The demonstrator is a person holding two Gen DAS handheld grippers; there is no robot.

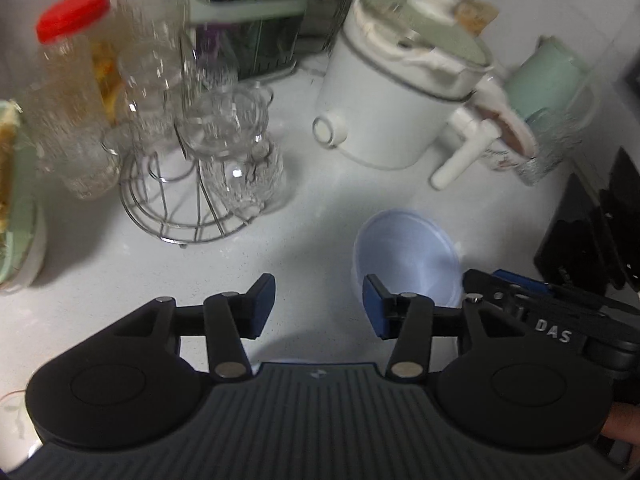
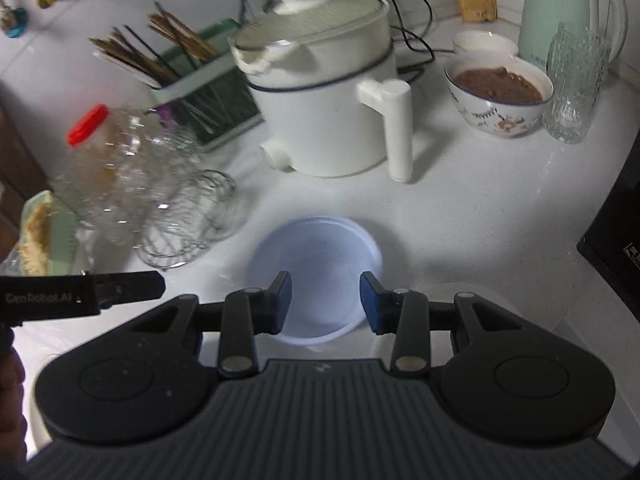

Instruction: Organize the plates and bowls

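right wrist view alone shows a patterned bowl of brown food (image 2: 499, 94) and a green kettle (image 2: 560, 12) behind the white cooker (image 2: 324, 92); left wrist view alone shows a clear, if blurred, look at the glasses on the wire rack (image 1: 180, 200). pale blue bowl (image 2: 316, 276) sits upright on the white counter (image 2: 460, 208), mouth up, round so no long axis. right gripper (image 2: 325, 304) hangs over it, jaws apart, seemingly not touching; left gripper (image 1: 318, 306) open over bare counter, bowl (image 1: 406, 256) just right of it.
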